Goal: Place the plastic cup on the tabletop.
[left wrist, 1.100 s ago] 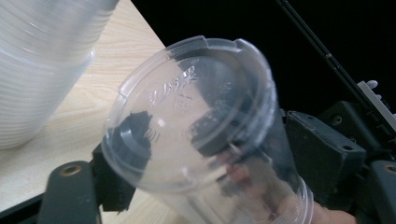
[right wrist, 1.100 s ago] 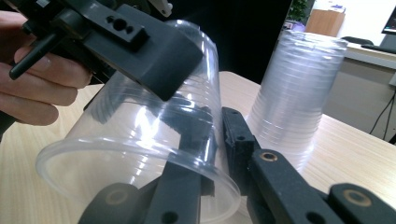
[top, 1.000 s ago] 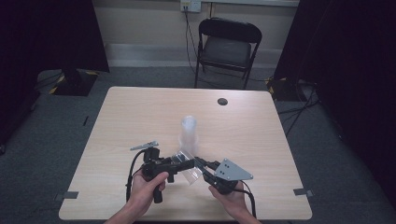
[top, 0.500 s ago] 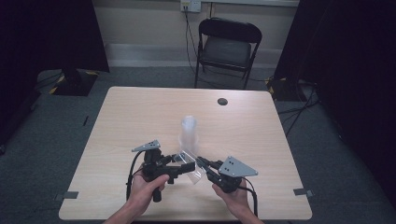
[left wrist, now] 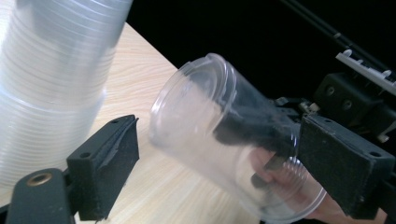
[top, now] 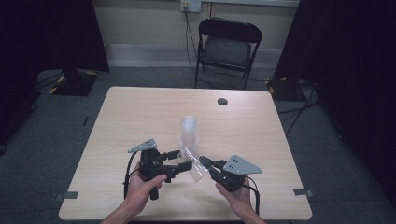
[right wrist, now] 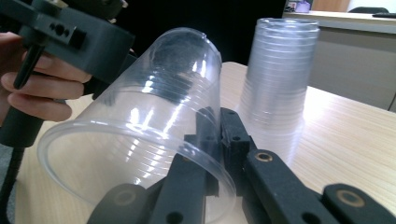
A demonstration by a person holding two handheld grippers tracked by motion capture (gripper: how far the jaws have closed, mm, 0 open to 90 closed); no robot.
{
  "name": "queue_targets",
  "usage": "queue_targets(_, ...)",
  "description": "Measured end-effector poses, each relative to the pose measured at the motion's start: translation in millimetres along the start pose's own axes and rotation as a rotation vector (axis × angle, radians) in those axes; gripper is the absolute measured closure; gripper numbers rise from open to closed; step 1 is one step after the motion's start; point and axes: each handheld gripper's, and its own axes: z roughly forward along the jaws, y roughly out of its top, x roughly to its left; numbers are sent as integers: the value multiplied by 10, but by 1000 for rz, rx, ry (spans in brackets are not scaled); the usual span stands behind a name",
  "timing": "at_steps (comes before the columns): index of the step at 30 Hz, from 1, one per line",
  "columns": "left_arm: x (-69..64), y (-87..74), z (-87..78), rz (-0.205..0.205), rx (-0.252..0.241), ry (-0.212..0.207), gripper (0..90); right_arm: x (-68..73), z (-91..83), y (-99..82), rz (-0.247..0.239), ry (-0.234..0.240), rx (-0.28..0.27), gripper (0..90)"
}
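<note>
Two grippers near my desk's front edge, my left gripper just opened wide around a clear cup without pressing it, cup tilted above the desk, stack of cups upright just behind, my right gripper pinching the cup's rim wall.

We see a single cup of clear, glossy, finely ribbed plastic; the stack of cups beside it looks the same, cloudier where walls overlap; the table is pale matt wood-grain; the gripper pads look black, rough and dull
</note>
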Motion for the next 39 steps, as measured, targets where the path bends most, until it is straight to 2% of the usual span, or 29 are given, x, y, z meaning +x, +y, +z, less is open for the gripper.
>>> queue_targets(3,3,0,6,23,18,22,148,-42,-16,3,9,-7,3,877)
queue_targets(8,-16,8,23,69,22,81,151,-106,-56,25,53,-6,13,884)
queue_targets(12,-25,19,15,123,56,104,154,-144,-78,40,75,-7,25,887)
queue_targets(18,-28,-31,-21,195,94,115,154,-189,-112,71,103,-18,61,889)
queue_targets(21,-30,-87,-42,238,109,166,154,-212,-120,82,114,-23,80,890)
queue_targets(24,-20,-117,-61,258,128,188,154,-231,-119,77,131,-23,107,889)
queue_targets(31,-30,-162,-69,323,156,186,155,-282,-104,25,185,-10,153,895)
queue_targets(35,-73,-206,-65,379,153,180,156,-312,-91,29,206,-13,219,897)
queue_targets(39,-75,-246,-57,393,169,178,156,-341,-90,44,217,10,271,898)
